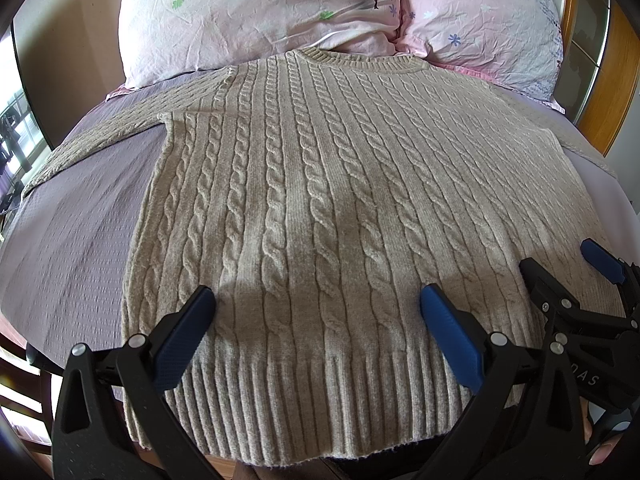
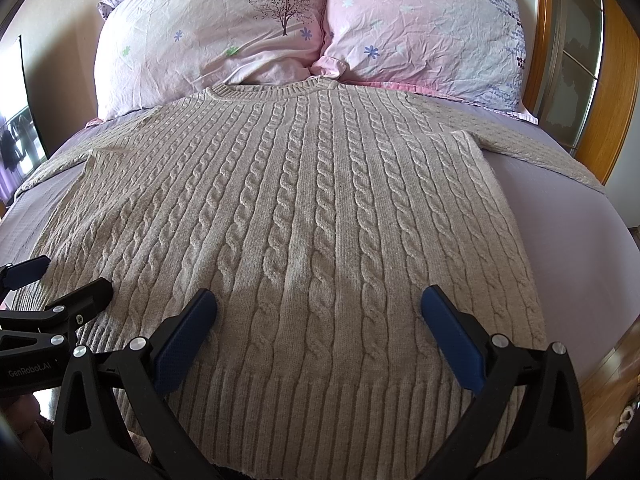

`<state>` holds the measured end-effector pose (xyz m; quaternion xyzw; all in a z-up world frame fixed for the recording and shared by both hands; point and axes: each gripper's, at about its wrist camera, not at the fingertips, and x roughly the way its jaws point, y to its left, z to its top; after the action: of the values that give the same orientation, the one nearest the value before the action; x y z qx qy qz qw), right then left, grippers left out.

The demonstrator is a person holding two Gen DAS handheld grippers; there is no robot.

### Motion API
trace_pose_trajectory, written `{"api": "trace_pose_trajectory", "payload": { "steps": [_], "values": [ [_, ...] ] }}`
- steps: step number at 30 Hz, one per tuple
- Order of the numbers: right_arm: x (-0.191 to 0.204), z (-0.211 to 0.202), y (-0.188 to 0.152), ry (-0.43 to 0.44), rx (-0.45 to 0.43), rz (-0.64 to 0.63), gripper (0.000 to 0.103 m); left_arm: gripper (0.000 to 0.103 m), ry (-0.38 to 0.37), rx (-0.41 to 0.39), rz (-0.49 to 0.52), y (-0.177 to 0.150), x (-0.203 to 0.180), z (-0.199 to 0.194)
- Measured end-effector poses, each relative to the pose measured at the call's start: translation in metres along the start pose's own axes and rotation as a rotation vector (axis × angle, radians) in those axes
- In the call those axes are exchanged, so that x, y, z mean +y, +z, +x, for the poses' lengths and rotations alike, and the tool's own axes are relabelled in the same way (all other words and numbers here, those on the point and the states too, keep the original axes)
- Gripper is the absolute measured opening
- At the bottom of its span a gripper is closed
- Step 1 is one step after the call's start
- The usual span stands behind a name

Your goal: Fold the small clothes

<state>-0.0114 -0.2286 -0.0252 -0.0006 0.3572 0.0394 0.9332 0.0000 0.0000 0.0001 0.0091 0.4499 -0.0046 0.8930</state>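
A beige cable-knit sweater (image 1: 320, 184) lies flat, front up, on a lilac bed, with its collar toward the pillows and its ribbed hem toward me. It also shows in the right wrist view (image 2: 304, 208). Both sleeves spread out sideways. My left gripper (image 1: 316, 304) is open and empty, hovering over the hem on the sweater's left half. My right gripper (image 2: 318, 306) is open and empty over the hem on the right half. The right gripper's fingers (image 1: 600, 260) show at the right edge of the left wrist view. The left gripper's fingers (image 2: 28, 270) show at the left edge of the right wrist view.
Two pink floral pillows (image 1: 256, 12) (image 2: 420, 28) lie against the head of the bed, just past the collar. A wooden bed frame (image 2: 616, 80) runs along the right. The lilac bedsheet (image 1: 80, 232) is bare on both sides of the sweater.
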Motion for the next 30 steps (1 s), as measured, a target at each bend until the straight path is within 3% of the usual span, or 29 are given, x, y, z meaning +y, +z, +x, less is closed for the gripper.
{"api": "trace_pose_trajectory", "payload": {
  "steps": [11,14,17,18,19,23,26,27,30],
  "values": [
    [0.001,0.0,0.001,0.009,0.003,-0.016,0.102,0.101,0.0,-0.002,0.003,0.0,0.0,0.0],
    [-0.007,0.003,0.007,0.081,0.01,-0.073,0.102,0.101,-0.013,-0.024,0.027,-0.001,0.001,0.0],
    [-0.028,0.002,0.016,0.194,0.023,-0.051,0.102,0.101,-0.035,-0.044,0.056,-0.002,-0.002,-0.002],
    [-0.052,-0.001,0.026,0.247,0.008,0.009,0.102,0.101,-0.052,-0.041,0.071,0.001,-0.001,-0.002],
    [-0.072,-0.003,0.035,0.236,-0.011,0.062,0.102,0.101,-0.058,-0.04,0.072,0.002,0.002,0.001],
    [-0.188,0.002,0.073,0.088,-0.078,0.37,0.1,0.101,-0.114,-0.126,0.084,0.018,0.016,-0.004],
    [-0.271,0.02,0.087,0.017,-0.059,0.602,0.081,0.101,-0.169,-0.237,0.076,0.033,0.03,-0.01],
    [-0.314,0.031,0.092,-0.017,-0.055,0.723,0.077,0.101,-0.177,-0.255,0.068,0.039,0.034,-0.01],
    [-0.391,0.052,0.09,-0.075,-0.059,0.971,0.066,0.101,-0.213,-0.272,0.017,0.055,0.051,-0.009]
  ]
}}
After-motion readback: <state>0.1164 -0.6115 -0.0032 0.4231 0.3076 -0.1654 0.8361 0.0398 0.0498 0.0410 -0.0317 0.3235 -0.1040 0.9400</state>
